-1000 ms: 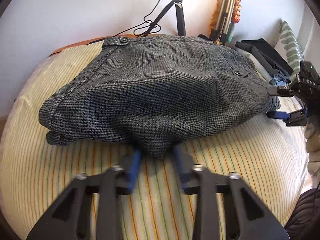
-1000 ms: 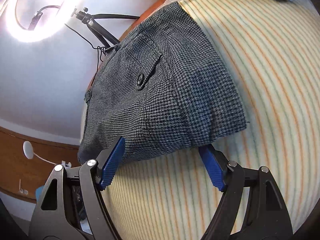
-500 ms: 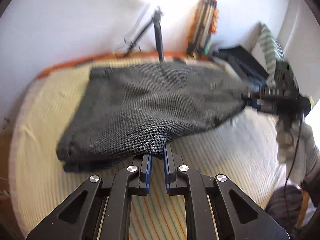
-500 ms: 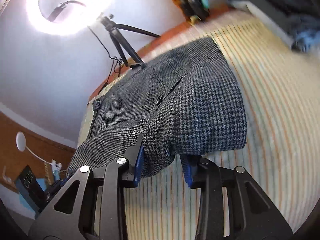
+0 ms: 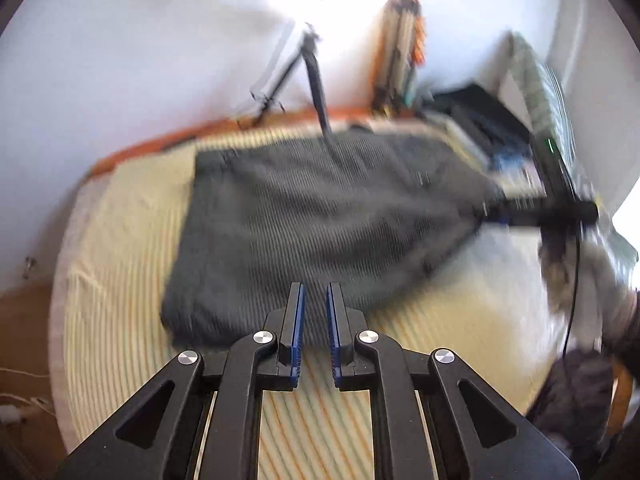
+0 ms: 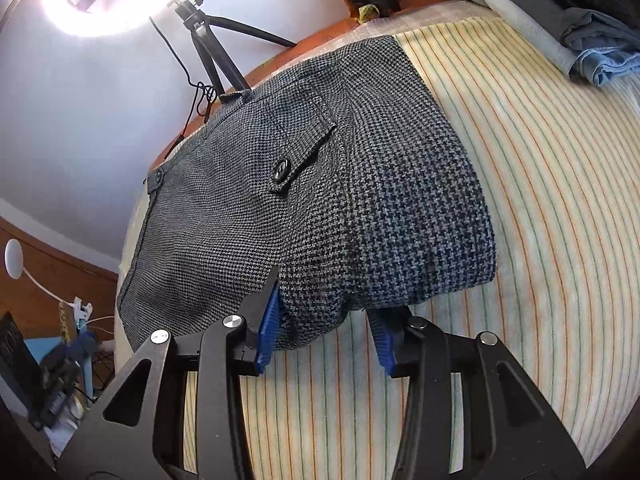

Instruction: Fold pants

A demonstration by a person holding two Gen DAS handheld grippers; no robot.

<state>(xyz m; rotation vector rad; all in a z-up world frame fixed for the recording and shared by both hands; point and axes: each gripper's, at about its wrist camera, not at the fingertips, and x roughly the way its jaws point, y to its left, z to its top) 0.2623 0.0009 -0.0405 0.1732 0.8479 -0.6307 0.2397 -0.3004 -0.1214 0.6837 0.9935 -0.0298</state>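
The grey houndstooth pants [image 5: 320,220] lie folded in a thick rectangle on the striped bed. My left gripper [image 5: 314,300] has its jaws nearly together at the near edge of the fold, with only a narrow empty gap between them; this view is blurred. My right gripper [image 6: 328,300] stands at the pants' [image 6: 320,184] right corner, its jaws partly open around a bunched corner of fabric. It also shows in the left wrist view [image 5: 520,216] at the pants' right edge. A buttoned pocket flap [image 6: 296,160] faces up.
The striped sheet [image 6: 540,200] covers the bed. Folded dark and blue clothes [image 6: 592,44] are stacked at the far right. A tripod [image 6: 208,52] with a ring light [image 6: 108,4] stands behind the bed by the wall. A striped pillow [image 5: 544,92] leans at the right.
My left gripper shut and pulled back up off the pants' near edge. My right gripper closed in from wide open onto the right corner of the fold.
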